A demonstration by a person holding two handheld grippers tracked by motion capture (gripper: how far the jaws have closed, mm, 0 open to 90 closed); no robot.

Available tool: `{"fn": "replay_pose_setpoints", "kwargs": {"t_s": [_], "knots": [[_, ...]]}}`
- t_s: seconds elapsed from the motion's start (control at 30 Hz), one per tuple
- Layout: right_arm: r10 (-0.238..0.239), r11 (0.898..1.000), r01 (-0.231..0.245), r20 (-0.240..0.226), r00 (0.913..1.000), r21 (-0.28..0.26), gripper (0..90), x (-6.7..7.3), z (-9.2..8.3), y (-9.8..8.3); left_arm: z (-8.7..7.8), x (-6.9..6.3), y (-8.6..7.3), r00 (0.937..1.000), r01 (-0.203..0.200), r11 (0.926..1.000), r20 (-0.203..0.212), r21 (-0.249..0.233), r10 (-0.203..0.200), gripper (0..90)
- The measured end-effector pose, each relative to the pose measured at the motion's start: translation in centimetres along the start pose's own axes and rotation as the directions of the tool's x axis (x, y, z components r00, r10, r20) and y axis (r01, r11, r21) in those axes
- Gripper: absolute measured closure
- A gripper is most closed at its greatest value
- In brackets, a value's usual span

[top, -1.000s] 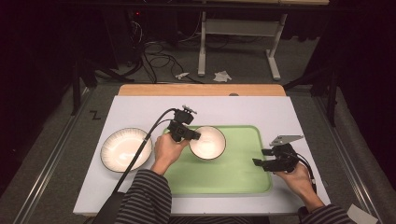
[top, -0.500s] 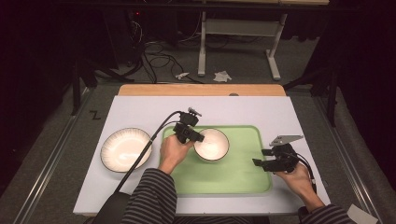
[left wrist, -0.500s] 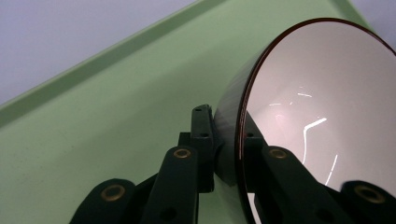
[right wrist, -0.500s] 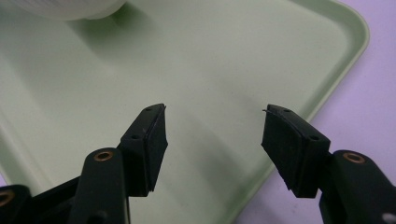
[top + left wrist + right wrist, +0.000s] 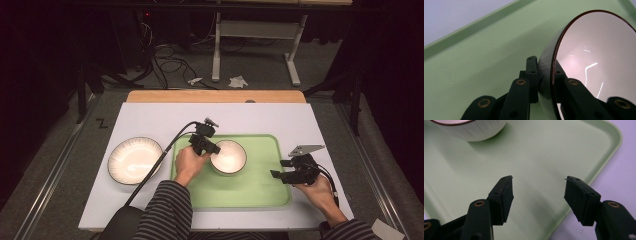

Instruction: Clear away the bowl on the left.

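A white bowl [image 5: 229,157] with a dark rim sits on the green tray [image 5: 260,190], toward its left half. My left gripper [image 5: 212,148] is shut on that bowl's left rim; in the left gripper view the bowl [image 5: 594,57] has its rim pinched between the jaws of the left gripper [image 5: 546,75], one inside and one outside. My right gripper [image 5: 278,174] hovers over the tray's right edge, open with nothing between the jaws. The right gripper [image 5: 537,188] shows above the tray [image 5: 544,157], with the bowl [image 5: 471,130] at the top left.
A second, wider white bowl [image 5: 135,160] rests on the white tabletop [image 5: 150,117] left of the tray. A wooden strip [image 5: 215,96] runs along the table's far edge. Cables and a metal stand lie on the floor beyond.
My left gripper has carried the bowl a little to the right across the tray. The right gripper has stayed in place.
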State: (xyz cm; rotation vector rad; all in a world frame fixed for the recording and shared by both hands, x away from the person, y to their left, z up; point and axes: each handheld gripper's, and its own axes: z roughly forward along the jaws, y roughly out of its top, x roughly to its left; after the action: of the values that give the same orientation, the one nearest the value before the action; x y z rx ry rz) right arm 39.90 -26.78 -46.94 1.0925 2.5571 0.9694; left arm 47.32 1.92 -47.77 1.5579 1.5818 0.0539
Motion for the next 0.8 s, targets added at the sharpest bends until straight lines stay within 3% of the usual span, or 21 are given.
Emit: {"fn": "replay_pose_setpoints", "kwargs": {"t_s": [0.67, 0.8], "knots": [[-0.002, 1.000, 0.002, -0.003, 1.0000, -0.001, 41.2, 0.01, 0.02, -0.02, 0.24, 0.35, -0.63, 0.9981, -0.047, 0.9987, -0.039, 0.021, 0.047, 81.6], [-0.003, 1.000, 0.003, -0.001, 1.0000, -0.002, 41.2, 0.01, 0.02, -0.02, -0.04, 0.09, -0.36, 0.9988, -0.045, 0.9989, -0.021, -0.014, 0.045, 79.1]]}}
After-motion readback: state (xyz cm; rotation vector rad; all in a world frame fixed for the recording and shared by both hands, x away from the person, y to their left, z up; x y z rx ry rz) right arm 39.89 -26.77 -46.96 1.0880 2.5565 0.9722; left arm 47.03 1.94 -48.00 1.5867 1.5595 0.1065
